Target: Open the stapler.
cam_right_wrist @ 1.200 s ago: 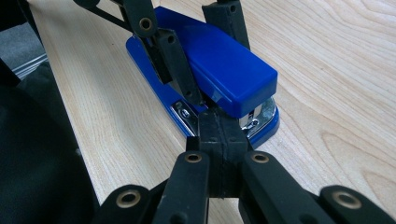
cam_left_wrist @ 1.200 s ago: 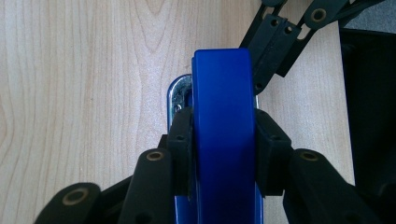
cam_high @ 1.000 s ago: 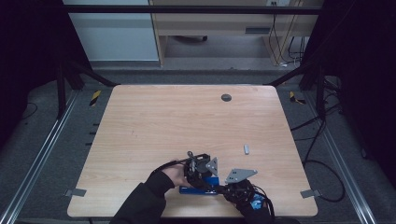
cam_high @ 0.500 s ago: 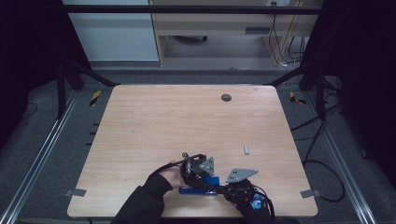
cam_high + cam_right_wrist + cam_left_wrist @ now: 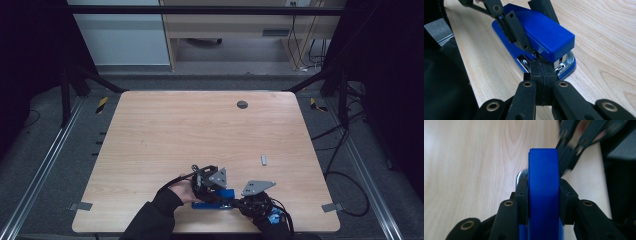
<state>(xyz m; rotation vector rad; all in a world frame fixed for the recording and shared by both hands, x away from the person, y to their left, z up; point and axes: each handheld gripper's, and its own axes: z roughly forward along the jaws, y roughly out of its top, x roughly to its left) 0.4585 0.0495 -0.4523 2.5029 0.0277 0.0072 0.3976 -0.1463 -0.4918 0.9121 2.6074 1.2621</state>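
Tabletop (image 5: 165, 135): a pale wood-grain slab with rounded corners and a smooth matte face; the grain runs in long wavy streaks, seen close in both gripper views.

Stapler (image 5: 215, 199): glossy blue plastic, boxy lid with softly rounded edges over a longer flat blue base; bright chrome metal shows at its front end between lid and base. It lies flat on the tabletop near the front edge, between the two hands. In the right gripper view (image 5: 549, 37) its lid is a smooth wedge; in the left gripper view (image 5: 543, 195) it is seen end-on as a narrow upright blue block.

Left tool (image 5: 210, 186): black jointed links with brass-coloured rivets and a grey three-cornered plate on top. In the left gripper view (image 5: 543, 197) its two black pads press on either side of the stapler lid, pinching it.

Right tool (image 5: 250, 202): same black linkage and grey plate, just right of the stapler. In the right gripper view (image 5: 541, 75) its ribbed rubber pads are pressed together with nothing between them, the tips right at the stapler's chrome front end.

Round insert (image 5: 242, 104): a small dark disc set flush in the tabletop near the far edge.

Small grey piece (image 5: 263, 160): a little oblong block lying well apart from the stapler, toward the right.
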